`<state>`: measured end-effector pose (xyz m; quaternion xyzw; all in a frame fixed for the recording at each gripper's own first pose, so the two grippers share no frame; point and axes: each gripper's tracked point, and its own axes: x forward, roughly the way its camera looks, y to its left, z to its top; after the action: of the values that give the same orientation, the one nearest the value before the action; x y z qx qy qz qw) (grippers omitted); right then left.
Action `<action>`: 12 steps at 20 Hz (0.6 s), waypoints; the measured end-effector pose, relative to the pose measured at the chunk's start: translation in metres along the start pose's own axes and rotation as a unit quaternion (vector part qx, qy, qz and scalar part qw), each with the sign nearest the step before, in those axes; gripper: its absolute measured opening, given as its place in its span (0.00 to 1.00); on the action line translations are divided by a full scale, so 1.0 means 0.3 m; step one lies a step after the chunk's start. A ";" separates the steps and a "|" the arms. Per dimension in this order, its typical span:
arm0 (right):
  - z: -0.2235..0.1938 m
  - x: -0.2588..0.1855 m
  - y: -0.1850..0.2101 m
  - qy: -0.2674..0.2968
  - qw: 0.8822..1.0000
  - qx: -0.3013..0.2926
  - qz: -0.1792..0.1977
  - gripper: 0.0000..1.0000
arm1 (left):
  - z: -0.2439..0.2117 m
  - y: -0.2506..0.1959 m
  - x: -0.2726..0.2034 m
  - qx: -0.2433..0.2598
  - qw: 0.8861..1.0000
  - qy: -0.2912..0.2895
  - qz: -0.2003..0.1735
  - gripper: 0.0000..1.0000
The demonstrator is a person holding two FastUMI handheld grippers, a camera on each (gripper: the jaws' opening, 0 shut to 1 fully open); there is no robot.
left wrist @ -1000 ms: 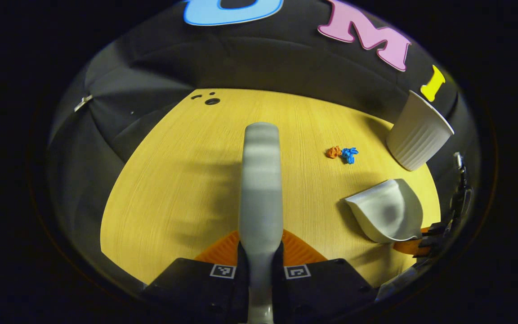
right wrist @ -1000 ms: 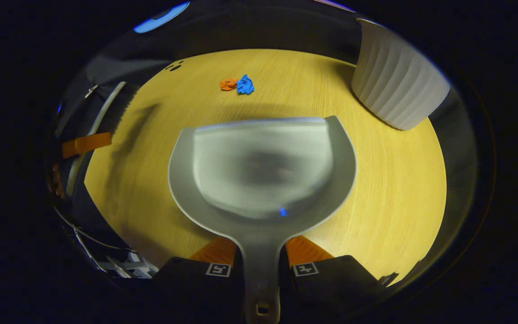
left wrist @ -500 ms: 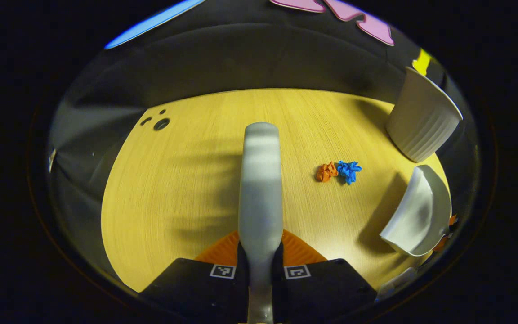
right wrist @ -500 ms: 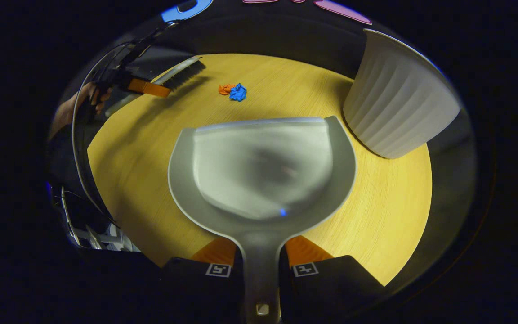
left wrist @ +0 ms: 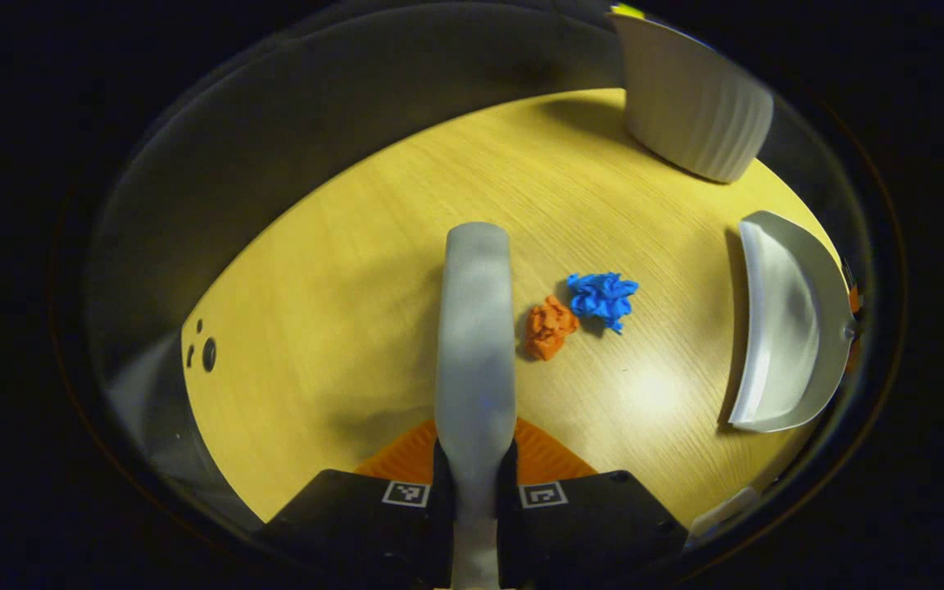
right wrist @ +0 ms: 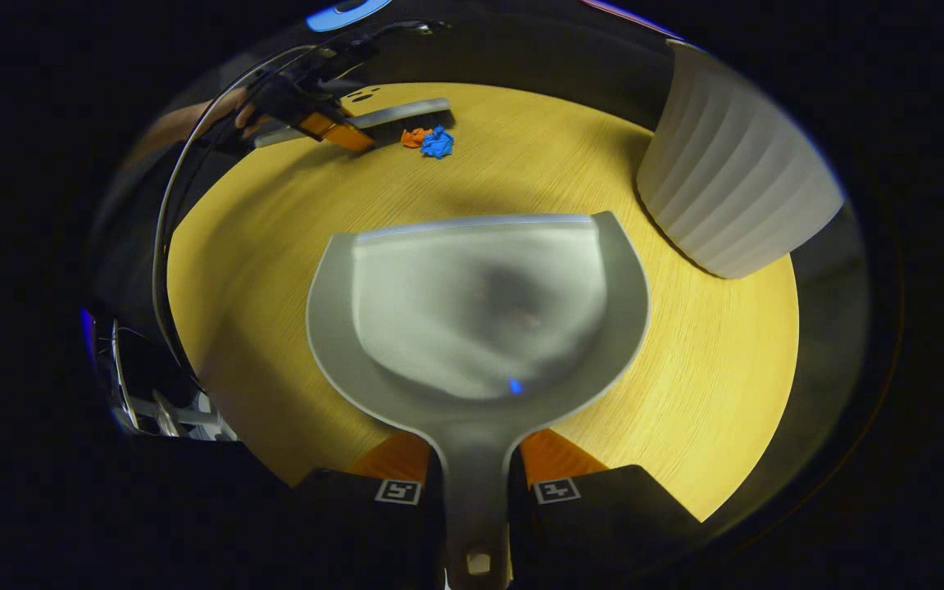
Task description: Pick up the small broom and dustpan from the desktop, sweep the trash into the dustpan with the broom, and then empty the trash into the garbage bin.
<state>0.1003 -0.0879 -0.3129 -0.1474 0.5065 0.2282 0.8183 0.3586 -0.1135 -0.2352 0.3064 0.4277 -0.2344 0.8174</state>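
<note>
Between its fingers the left hand-held gripper (left wrist: 474, 483) clamps the broom (left wrist: 476, 328) handle, w/ the orange scrap (left wrist: 549, 327) just beside it & the blue scrap (left wrist: 602, 297) next over on the tabletop (left wrist: 341, 311). Right hand-held gripper (right wrist: 476, 483) grips the dustpan (right wrist: 480, 311) handle; the pan sits near the ribbed white bin (right wrist: 734, 197).
</note>
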 end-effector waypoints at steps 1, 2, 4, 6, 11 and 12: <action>-0.003 0.001 0.000 0.002 1.000 -0.007 0.001 0.35 | 0.018 -0.016 0.003 0.014 1.000 -0.001 -0.009 0.26; -0.003 -0.002 0.012 0.004 1.000 -0.014 0.003 0.35 | 0.032 -0.038 -0.003 0.027 0.999 -0.001 -0.025 0.27; 0.005 -0.006 0.014 0.003 1.000 -0.017 0.009 0.39 | 0.044 -0.097 -0.023 0.055 0.997 0.002 -0.062 0.26; -0.001 -0.011 0.007 0.002 1.000 -0.020 0.012 0.35 | 0.058 -0.188 -0.032 0.080 0.991 0.005 -0.104 0.26; -0.005 -0.012 -0.002 0.002 1.000 -0.021 0.016 0.35 | 0.047 -0.322 -0.083 0.117 0.974 0.012 -0.194 0.26; 0.003 -0.018 0.001 0.001 1.000 -0.021 0.016 0.35 | 0.038 -0.324 -0.098 0.121 0.969 0.015 -0.212 0.26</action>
<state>0.0988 -0.0883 -0.3077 -0.1569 0.5047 0.2518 0.8107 0.2869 -0.1861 -0.2346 0.3090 0.4637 -0.4482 0.6991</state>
